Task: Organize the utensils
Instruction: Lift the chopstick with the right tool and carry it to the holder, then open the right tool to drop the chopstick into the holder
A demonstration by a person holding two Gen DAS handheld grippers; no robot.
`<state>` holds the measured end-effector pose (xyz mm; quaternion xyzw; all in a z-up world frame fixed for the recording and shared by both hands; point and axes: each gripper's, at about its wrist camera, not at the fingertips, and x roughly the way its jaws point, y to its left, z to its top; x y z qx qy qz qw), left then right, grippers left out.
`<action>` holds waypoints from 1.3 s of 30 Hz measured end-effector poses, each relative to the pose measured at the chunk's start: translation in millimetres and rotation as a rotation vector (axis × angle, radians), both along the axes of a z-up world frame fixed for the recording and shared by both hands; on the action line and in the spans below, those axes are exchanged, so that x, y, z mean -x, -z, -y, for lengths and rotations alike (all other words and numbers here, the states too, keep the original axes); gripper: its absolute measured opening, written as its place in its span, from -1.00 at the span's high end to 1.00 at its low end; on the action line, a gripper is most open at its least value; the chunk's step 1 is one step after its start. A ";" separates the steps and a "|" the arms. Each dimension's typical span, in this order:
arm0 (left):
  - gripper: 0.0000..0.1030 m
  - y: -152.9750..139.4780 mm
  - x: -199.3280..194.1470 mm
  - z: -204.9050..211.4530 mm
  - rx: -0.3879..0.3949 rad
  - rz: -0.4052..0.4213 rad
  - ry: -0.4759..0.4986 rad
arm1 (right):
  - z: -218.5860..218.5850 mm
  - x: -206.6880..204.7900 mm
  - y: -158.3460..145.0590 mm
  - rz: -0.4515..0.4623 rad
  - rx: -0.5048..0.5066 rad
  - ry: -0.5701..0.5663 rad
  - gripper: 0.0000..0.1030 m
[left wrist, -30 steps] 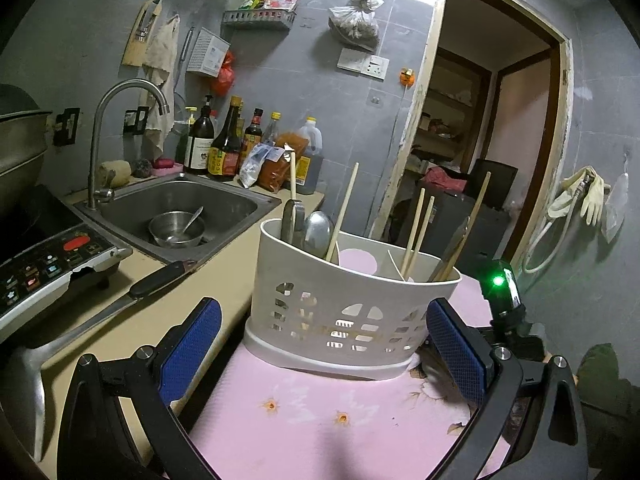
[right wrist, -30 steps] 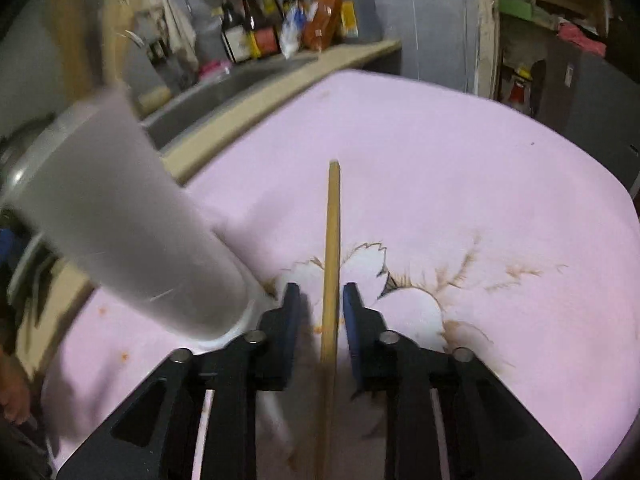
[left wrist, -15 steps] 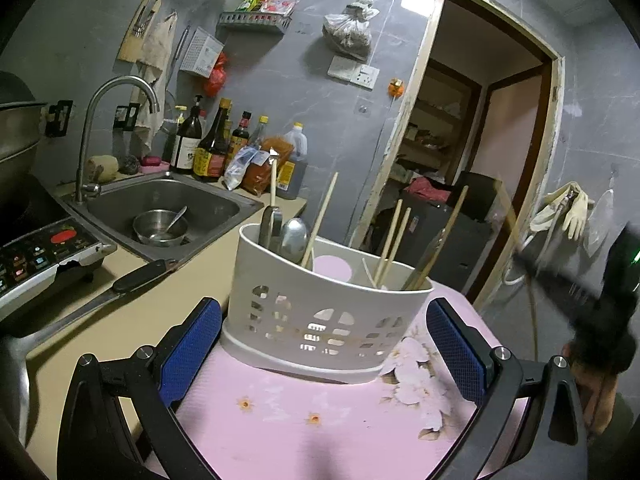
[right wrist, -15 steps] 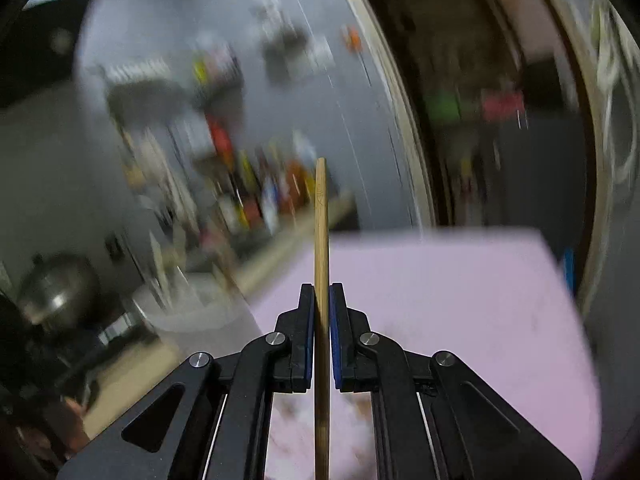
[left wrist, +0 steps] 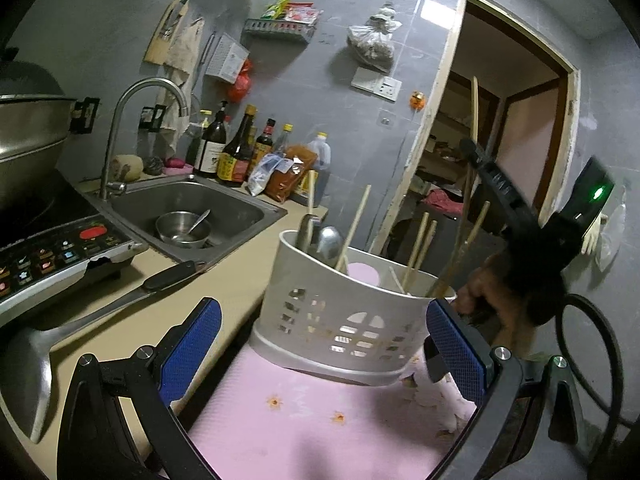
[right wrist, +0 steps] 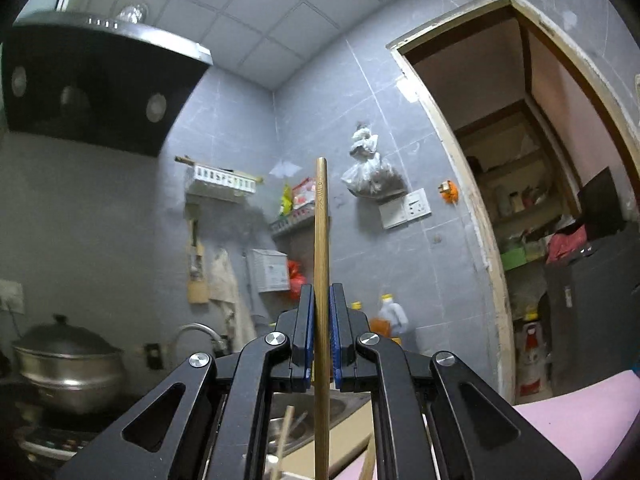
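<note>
1. while the right gripper (right wrist: 319, 332) points upward toward the wall and ceiling, its jaws are pinching a wooden chopstick (right wrist: 321, 264), whose shaft runs straight up between the blue pads (right wrist: 307, 332) and well past them.
2. seen from the left wrist, that same right gripper (left wrist: 478, 160) sits above and to the right of the white utensil holder (left wrist: 344, 320), with a hand (left wrist: 488, 300) gripping its handle just beside the holder's right end.
3. the utensil holder stands on a pink mat (left wrist: 304, 424) on the tabletop (left wrist: 224, 292); it holds several chopsticks (left wrist: 418, 248) leaning at angles and a metal spoon (left wrist: 329, 242) in the left compartment.
4. the left gripper (left wrist: 320, 354) hangs in front of the holder with its jaws spread wide, one blue pad on each side of the holder and neither one touching it.
5. a long metal ladle (left wrist: 80, 324) with a black handle lies on the tabletop left of the mat, beside the sink (left wrist: 240, 208), which holds a steel bowl (left wrist: 182, 229).
</note>
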<state>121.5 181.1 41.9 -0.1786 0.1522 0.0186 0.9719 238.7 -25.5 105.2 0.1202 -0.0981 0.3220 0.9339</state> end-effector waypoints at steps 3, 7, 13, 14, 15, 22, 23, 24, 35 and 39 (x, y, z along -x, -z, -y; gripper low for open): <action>-0.95 3.2 -1.9 -8.1 0.023 -0.005 -0.008 | -8.4 -11.3 12.8 -0.023 0.010 0.033 0.90; -0.95 5.8 -1.4 -15.6 0.041 -0.002 -0.018 | -12.5 -11.4 25.1 -0.026 0.047 0.049 0.90; -0.95 5.5 -1.6 -16.8 0.038 0.001 -0.022 | -8.6 -4.1 32.5 -0.052 0.106 0.051 0.89; -0.95 4.1 -0.8 -16.5 0.041 0.007 -0.018 | -6.7 -1.0 33.4 -0.058 0.122 0.048 0.89; -0.95 2.9 -0.6 -16.2 0.042 0.010 -0.016 | -4.4 1.6 32.4 -0.061 0.137 0.048 0.89; -0.95 -13.3 7.2 -1.9 0.021 0.047 0.005 | 14.1 24.1 26.7 -0.085 0.211 0.031 0.41; -0.95 -15.0 8.5 0.5 0.014 0.050 0.007 | 16.9 27.3 25.6 -0.085 0.211 0.029 0.41; -0.95 -17.2 10.0 4.0 0.006 0.052 0.010 | 21.7 32.7 23.4 -0.083 0.208 0.028 0.41; -0.95 -28.3 29.9 45.7 -0.080 0.093 0.080 | 88.7 109.4 3.7 -0.167 0.216 0.117 -0.14; -0.95 -21.3 42.5 61.0 -0.103 0.087 0.130 | 115.0 139.9 3.4 -0.260 0.231 0.190 -0.46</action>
